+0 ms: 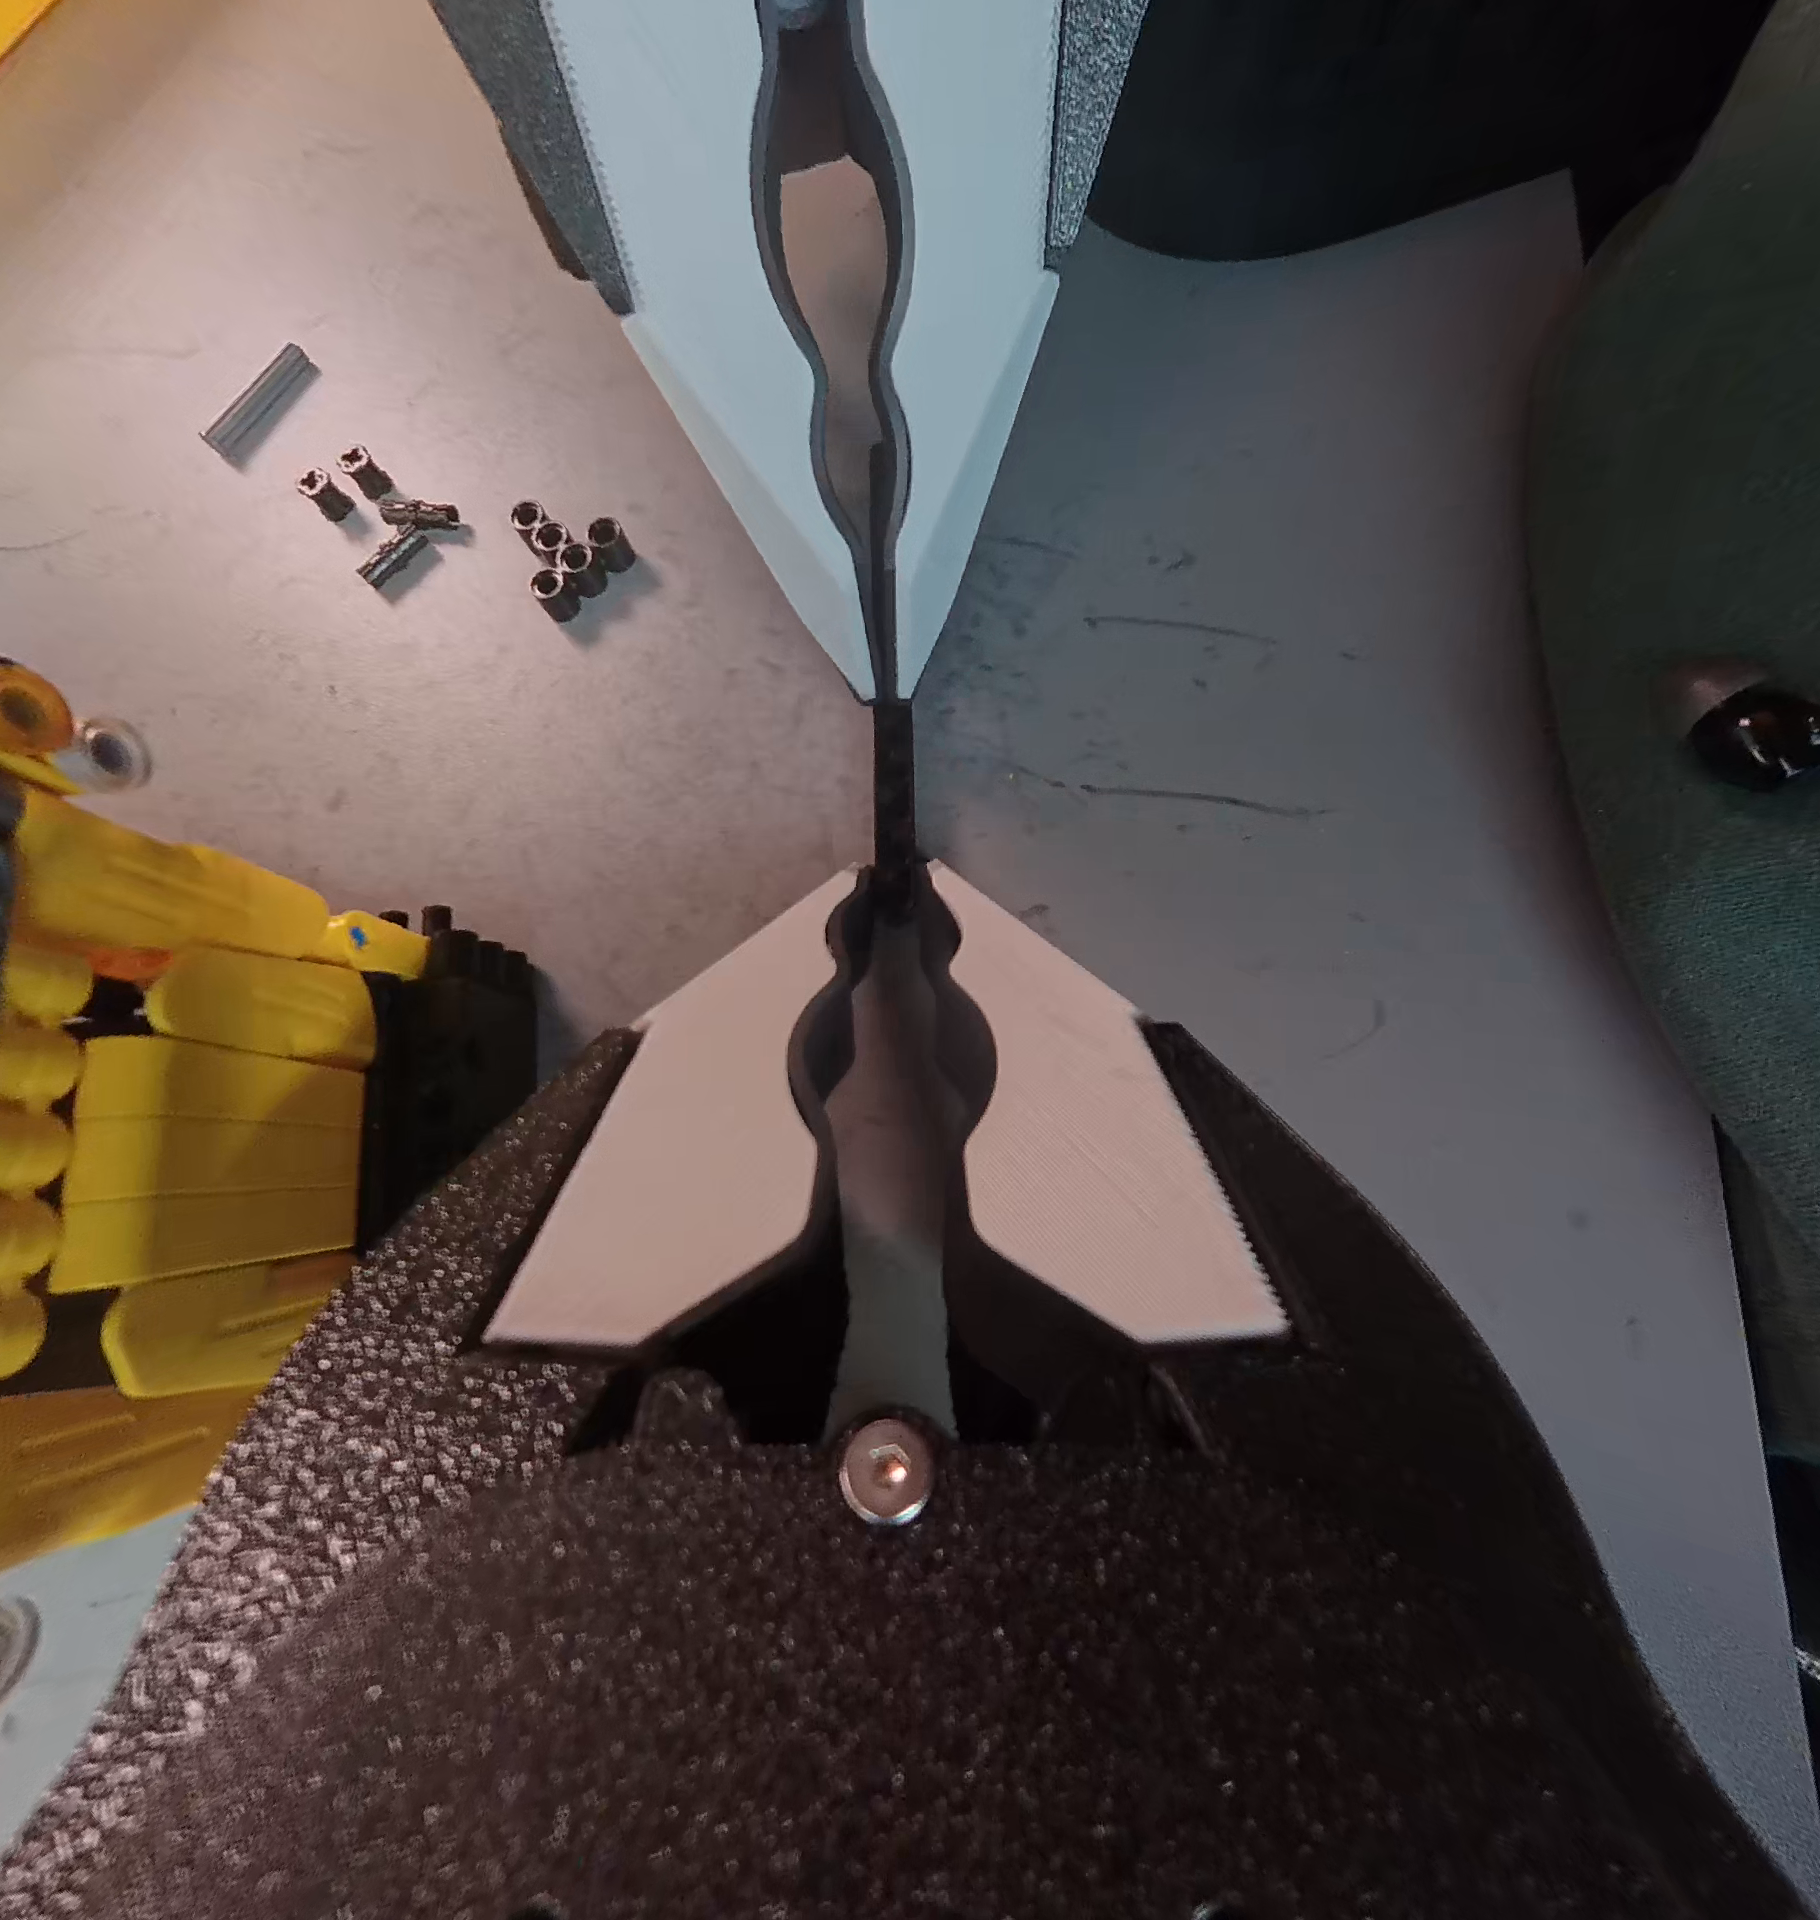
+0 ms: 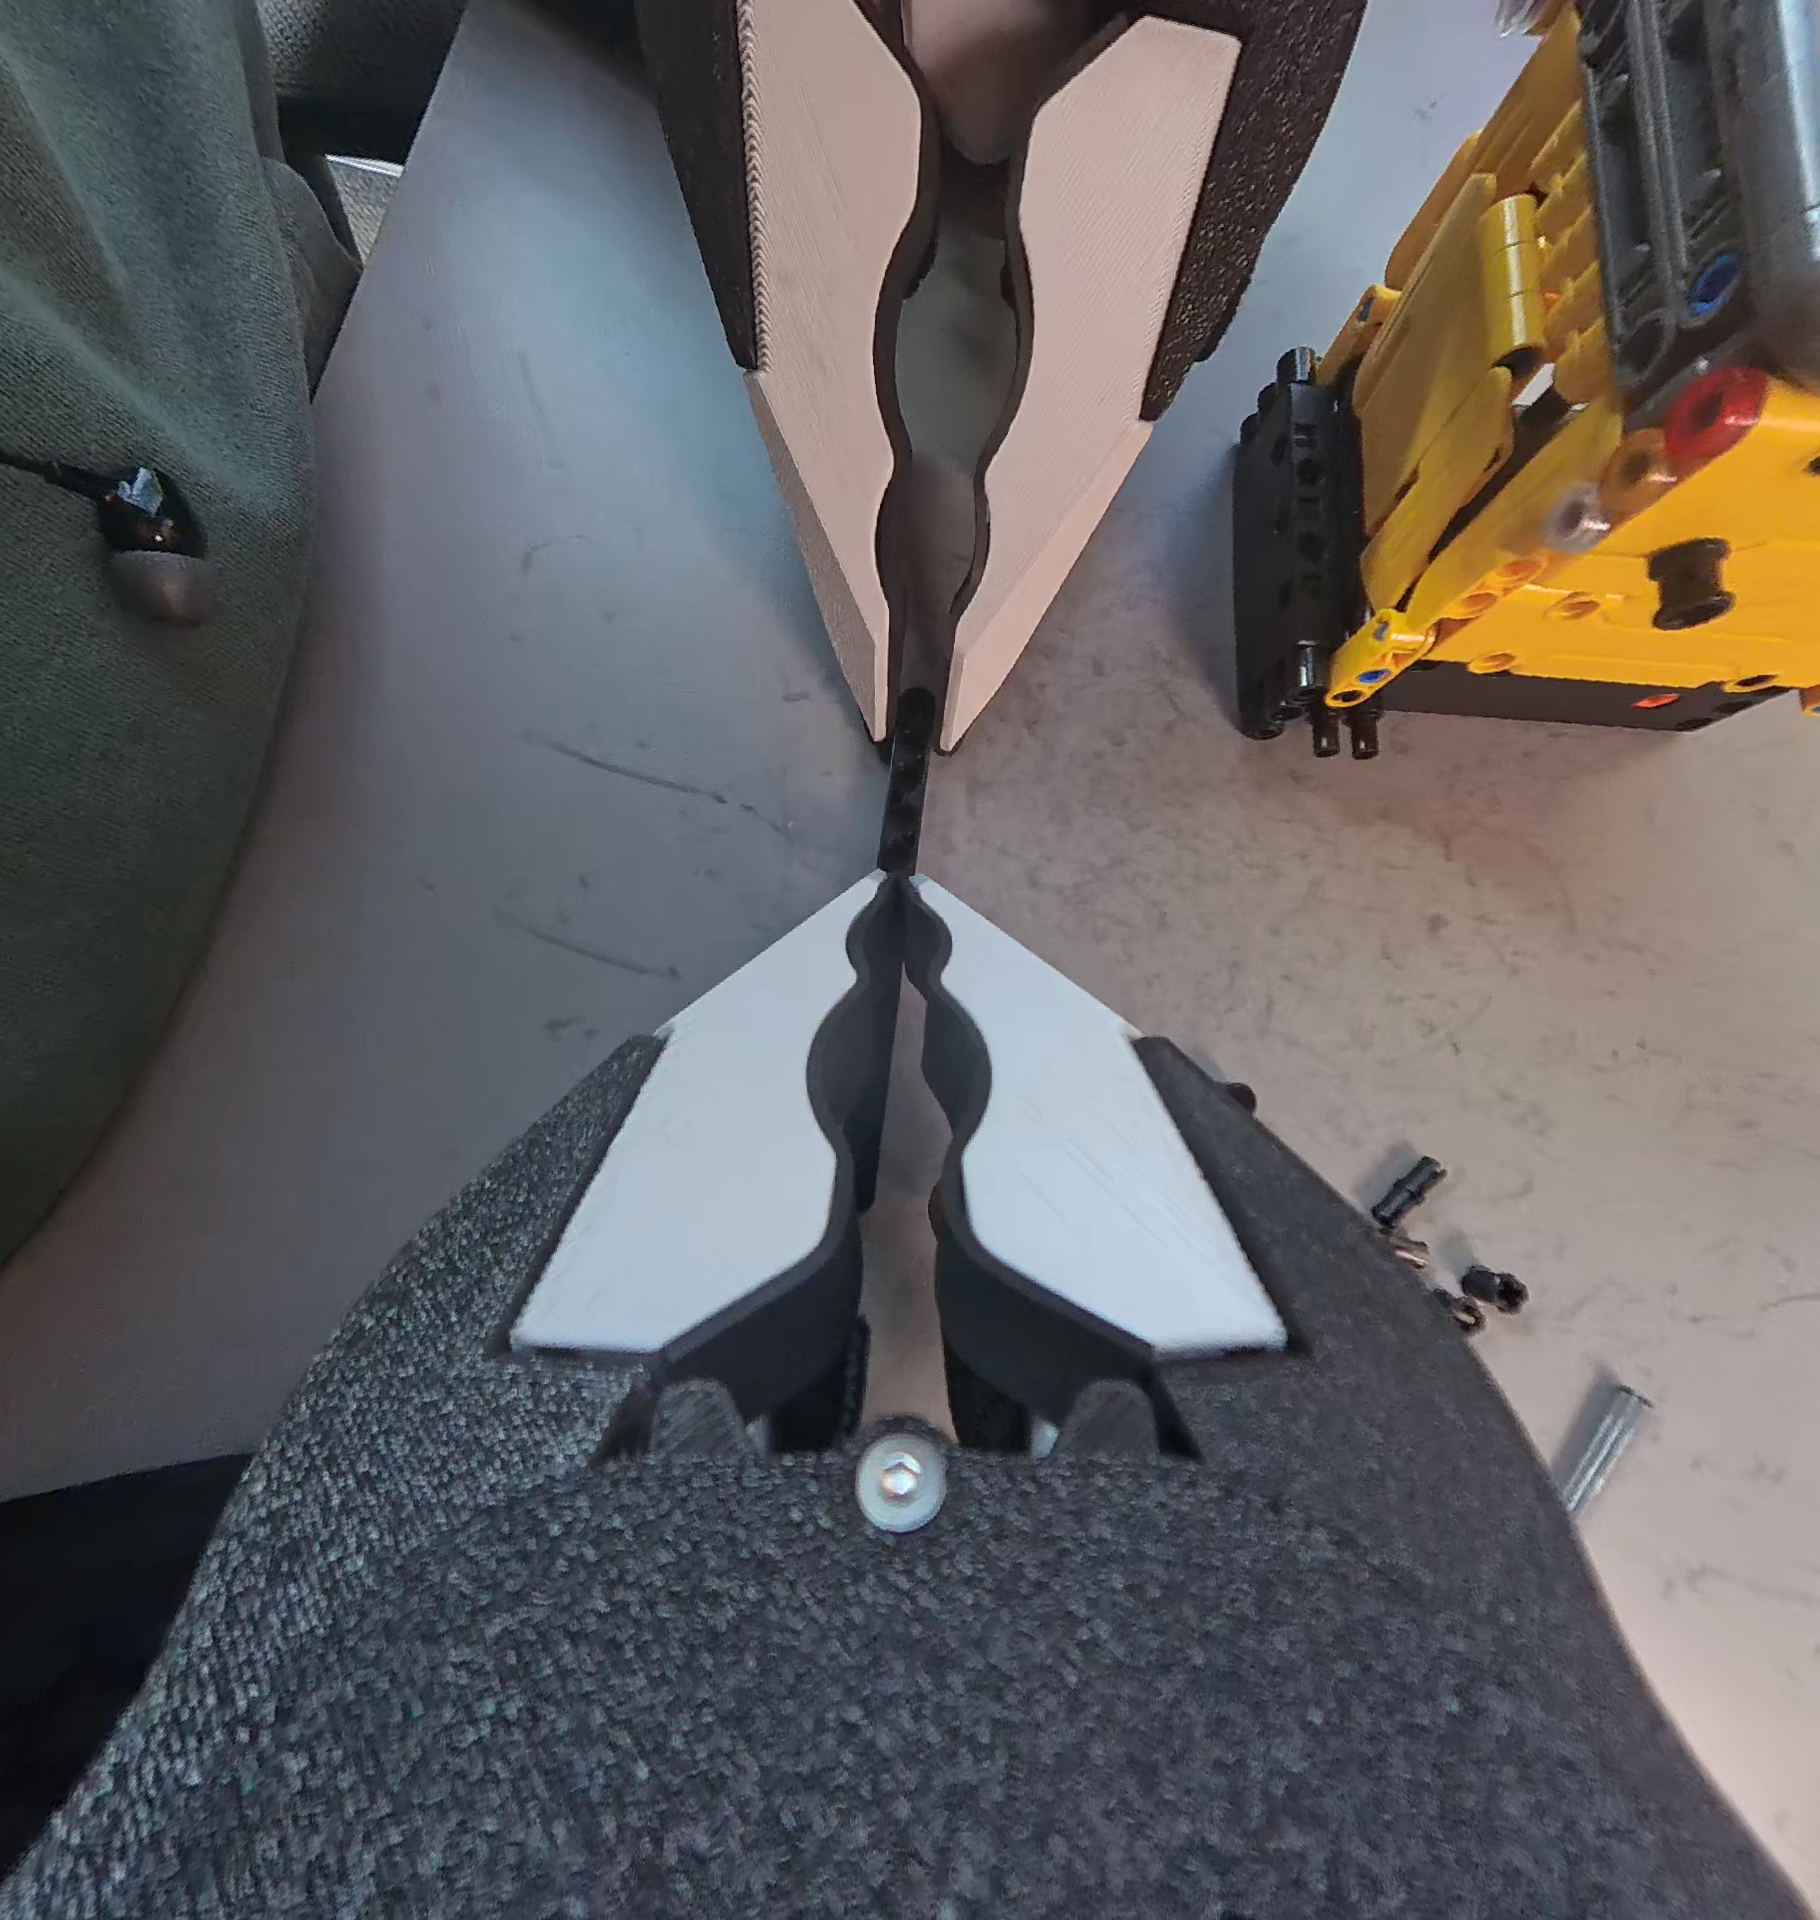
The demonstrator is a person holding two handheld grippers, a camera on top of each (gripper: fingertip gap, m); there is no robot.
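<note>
While both grippers meet tip to tip above the grey surface [image 1: 1249,582], a thin black perforated beam [image 1: 893,790] spans the gap between them. The left gripper [image 1: 893,883] is clenched on the near end of that beam, its white fingers [image 1: 719,1122] pressed together with the strip pinched at the very tips. In the right wrist view the right gripper [image 2: 898,883] looks closed as well, and the beam [image 2: 908,790] reaches its tips, though whether it truly clamps the strip or only touches it is hard to tell. The beam hangs clear of the surface, held edge-on between the two.

To one side stands a yellow brick-built vehicle model [image 2: 1571,416], apart from both grippers. Near it lie loose small black pins and bushes [image 1: 573,561] and a short grey axle [image 1: 260,403], all untouched on the surface. A dark green upholstered chair [image 2: 106,520] sits beyond the surface edge.
</note>
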